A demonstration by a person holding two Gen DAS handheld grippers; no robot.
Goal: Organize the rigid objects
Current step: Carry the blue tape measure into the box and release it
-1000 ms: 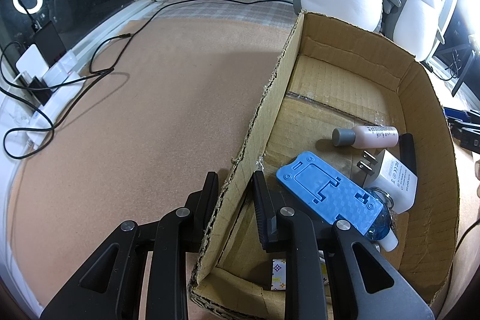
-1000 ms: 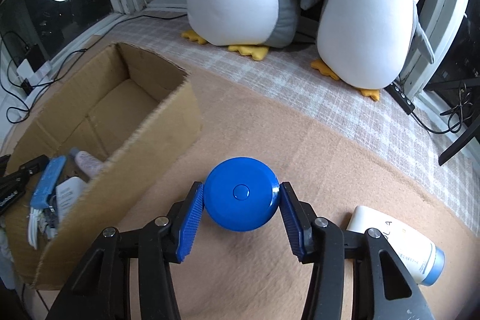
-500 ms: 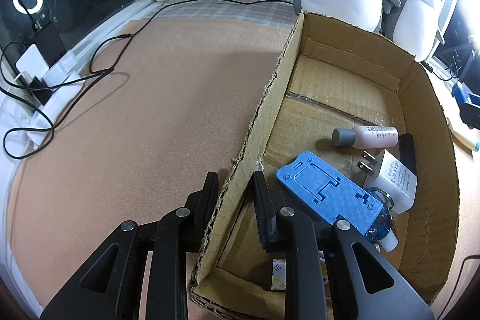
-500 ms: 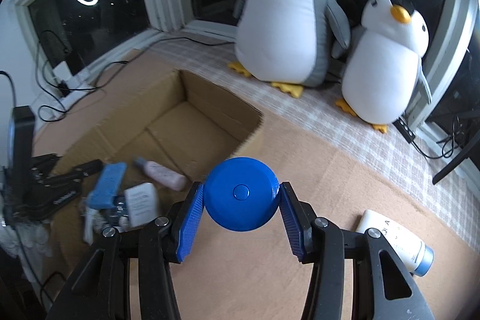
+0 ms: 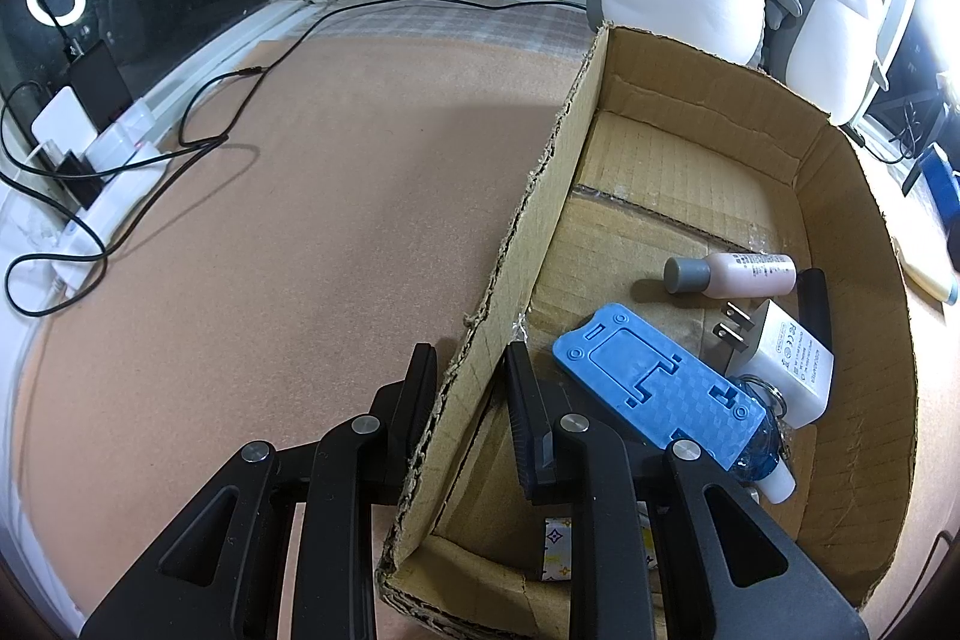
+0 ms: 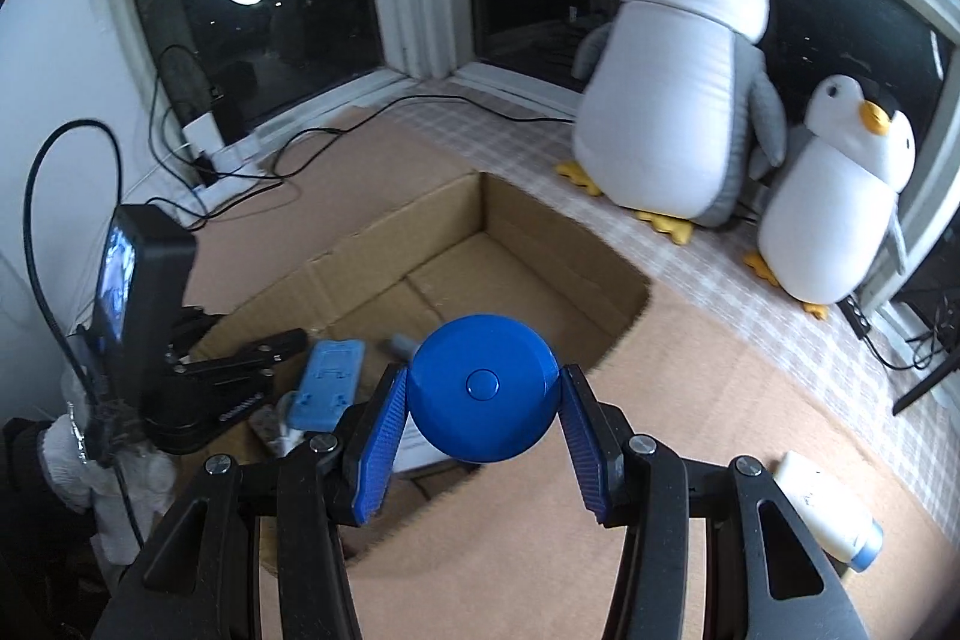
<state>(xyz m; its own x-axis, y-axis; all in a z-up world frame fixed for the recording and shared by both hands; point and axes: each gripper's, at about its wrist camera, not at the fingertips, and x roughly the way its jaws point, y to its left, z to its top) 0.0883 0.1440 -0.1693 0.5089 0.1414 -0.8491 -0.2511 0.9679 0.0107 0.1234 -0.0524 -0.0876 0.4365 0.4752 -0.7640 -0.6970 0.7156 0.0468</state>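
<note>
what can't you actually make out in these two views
- Left wrist view: the patterned item in the cardboard box is mostly hidden by the left gripper, so it cannot be identified.
- Left wrist view: the blue bottle lies largely under the blue stand.
- Right wrist view: the blue round case in the right gripper covers the box contents behind it.
- Right wrist view: the white bottle label is too small to read.

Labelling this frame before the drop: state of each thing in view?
left gripper: jaws clamped on the cardboard box wall
right gripper: jaws gripping the blue round case above the box
cardboard box: open
pink bottle: capped, lying in box
white tube: lying outside box
</note>
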